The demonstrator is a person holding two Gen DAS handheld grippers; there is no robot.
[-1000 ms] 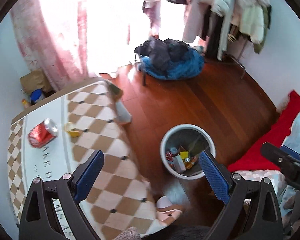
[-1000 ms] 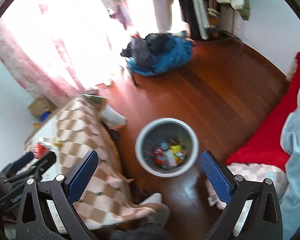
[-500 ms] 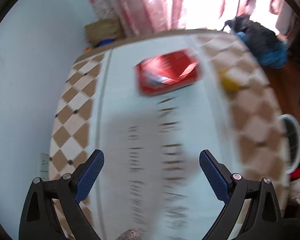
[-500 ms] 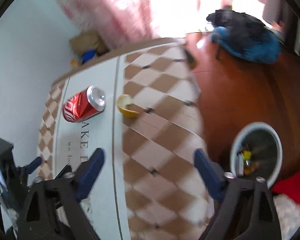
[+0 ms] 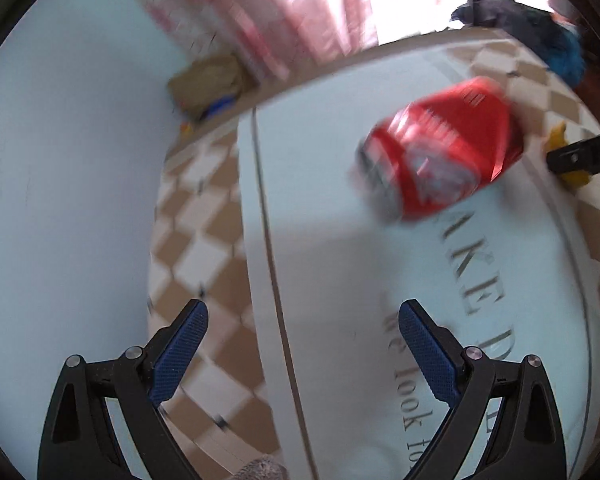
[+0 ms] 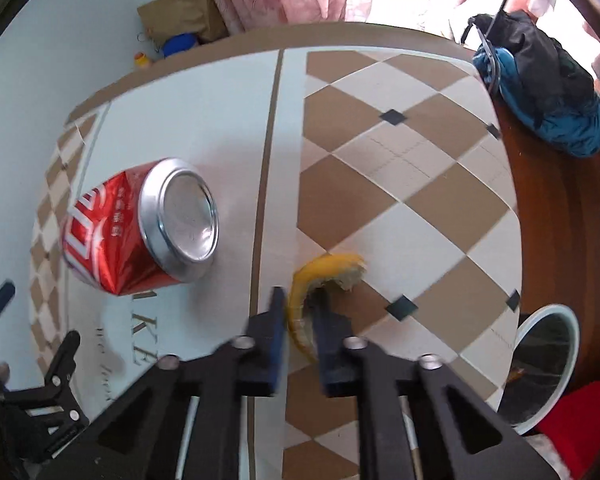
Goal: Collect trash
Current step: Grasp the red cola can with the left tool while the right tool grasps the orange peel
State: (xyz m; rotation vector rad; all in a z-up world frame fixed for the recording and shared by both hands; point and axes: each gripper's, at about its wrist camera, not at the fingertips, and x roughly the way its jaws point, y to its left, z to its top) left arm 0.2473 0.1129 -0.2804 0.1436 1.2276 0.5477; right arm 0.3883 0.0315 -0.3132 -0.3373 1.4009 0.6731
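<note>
Checkered tablecloth (image 6: 400,152), dented red can (image 6: 140,224), right tool (image 6: 298,308) pinching curled yellow peel (image 6: 328,268)

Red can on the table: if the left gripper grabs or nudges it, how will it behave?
The red can lies on its side, so a nudge would probably roll it. Its wall looks dented, so it is likely empty, light and crushable. The left gripper is open, not touching it.

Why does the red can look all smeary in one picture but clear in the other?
Left wrist view: the dented red soda can and pink curtain are streaked with motion blur. Right wrist view: the can is sharp, only the right gripper, closed on the yellow peel, is slightly blurred; the window glares white.
</note>
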